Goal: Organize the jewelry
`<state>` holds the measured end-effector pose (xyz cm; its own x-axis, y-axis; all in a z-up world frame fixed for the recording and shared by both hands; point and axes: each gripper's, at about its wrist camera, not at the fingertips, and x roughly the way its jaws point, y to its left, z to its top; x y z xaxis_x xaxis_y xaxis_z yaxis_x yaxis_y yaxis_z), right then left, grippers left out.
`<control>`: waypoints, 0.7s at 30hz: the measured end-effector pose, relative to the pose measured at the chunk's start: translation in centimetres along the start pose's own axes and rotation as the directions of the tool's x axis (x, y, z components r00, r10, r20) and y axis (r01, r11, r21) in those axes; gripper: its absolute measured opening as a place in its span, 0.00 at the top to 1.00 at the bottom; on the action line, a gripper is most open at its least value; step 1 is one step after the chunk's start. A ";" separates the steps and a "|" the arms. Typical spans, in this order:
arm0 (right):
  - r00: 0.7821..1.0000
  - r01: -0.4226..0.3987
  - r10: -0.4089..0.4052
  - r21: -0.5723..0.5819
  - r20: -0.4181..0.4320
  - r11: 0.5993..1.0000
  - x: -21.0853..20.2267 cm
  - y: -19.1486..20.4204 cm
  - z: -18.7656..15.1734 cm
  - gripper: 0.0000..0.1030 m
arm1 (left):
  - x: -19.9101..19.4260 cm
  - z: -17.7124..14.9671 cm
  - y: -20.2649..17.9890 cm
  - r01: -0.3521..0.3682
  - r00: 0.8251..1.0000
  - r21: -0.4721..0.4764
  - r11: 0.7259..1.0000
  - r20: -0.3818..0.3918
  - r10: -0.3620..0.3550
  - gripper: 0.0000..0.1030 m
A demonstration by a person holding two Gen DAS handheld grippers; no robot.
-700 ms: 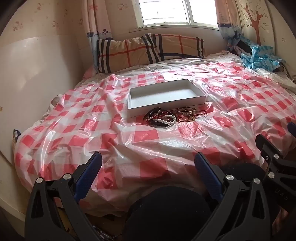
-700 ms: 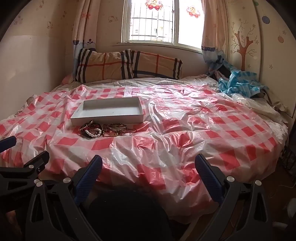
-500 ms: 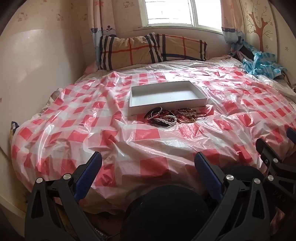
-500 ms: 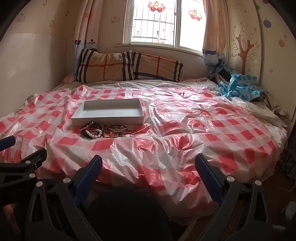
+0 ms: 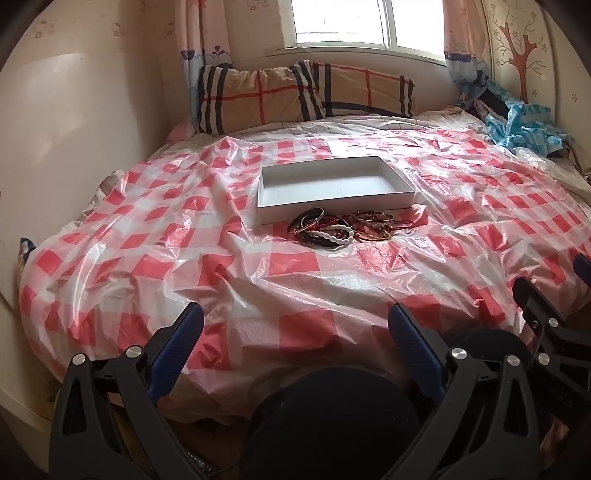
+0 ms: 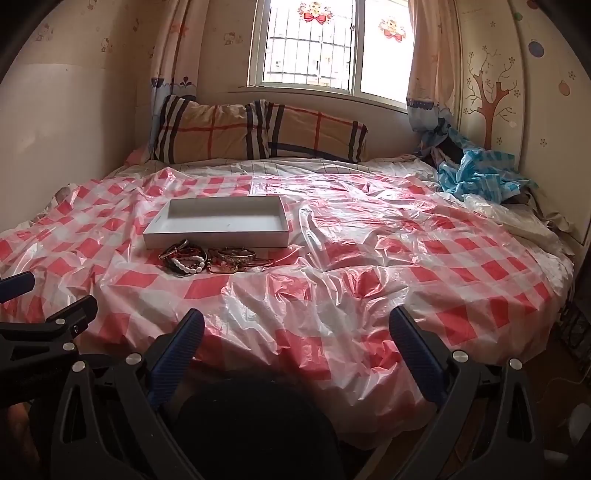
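Left wrist view: we see the left gripper (image 5: 295,325) w/ its blue-padded jaws spread wide, nothing btwn them, hanging over the near edge of the bed. The bed carries a red-and-white checked plastic sheet (image 5: 155,266), crinkled all over. Mid-bed sits a shallow white tray (image 5: 334,205), open top, nothing in it that we can make out. Just in front of the tray's near wall lies the jewelry pile (image 5: 340,229): dark bangles, a white beaded bracelet (image 5: 332,236), gold-toned bangles (image 5: 373,218) to the right of it; some pieces look to touch the tray wall, can't be sure. The pile is well apart from our jaws. Plaid pillows (image 5: 303,96) lean at the head under the window (image 5: 340,22). A blue crumpled cloth (image 5: 524,127) sits at the far right. Part of the right gripper's black frame shows at the right edge.

Right wrist view: the right gripper (image 6: 295,332) is also spread fully, holding nothing, over the near bed edge. Tray (image 6: 216,238) and jewelry pile (image 6: 210,260) lie ahead and to the left, pile just in front of the tray. The left gripper's frame pokes in at the left edge. A tree decal (image 6: 489,96) marks the right wall.
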<state>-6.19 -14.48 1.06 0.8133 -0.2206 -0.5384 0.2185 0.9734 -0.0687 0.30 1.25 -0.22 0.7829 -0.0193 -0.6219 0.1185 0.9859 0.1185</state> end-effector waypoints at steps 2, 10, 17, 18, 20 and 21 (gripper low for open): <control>1.000 -0.002 0.002 0.005 0.003 1.000 0.0 0.0 0.0 0.07 | 0.1 0.0 0.1 -0.001 1.000 0.000 1.000 -0.001 0.001 0.06; 1.000 -0.002 0.002 0.005 0.002 1.000 0.0 -0.2 -0.1 0.07 | 0.2 -0.1 0.1 -0.007 1.000 -0.007 1.000 -0.010 0.007 0.06; 1.000 -0.002 0.002 0.004 0.001 1.000 0.1 -0.2 -0.1 0.07 | 0.2 -0.2 0.1 -0.006 1.000 -0.007 1.000 -0.010 0.006 0.06; 1.000 -0.002 0.002 0.004 0.001 1.000 0.1 -0.2 -0.1 0.07 | 0.3 -0.2 0.1 -0.006 1.000 -0.007 1.000 -0.010 0.006 0.06; 1.000 -0.001 0.001 0.004 0.002 1.000 0.1 -0.1 -0.2 0.07 | 0.3 -0.2 0.1 -0.006 1.000 -0.007 1.000 -0.010 0.006 0.06; 1.000 -0.002 0.002 0.004 0.002 1.000 0.1 -0.1 -0.2 0.07 | 0.3 -0.2 0.1 -0.005 1.000 -0.007 1.000 -0.011 0.005 0.06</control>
<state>-6.22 -14.63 0.88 0.8147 -0.2192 -0.5369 0.2195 0.9735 -0.0645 0.40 1.37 -0.52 0.7769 -0.0124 -0.6295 0.1102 0.9871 0.1165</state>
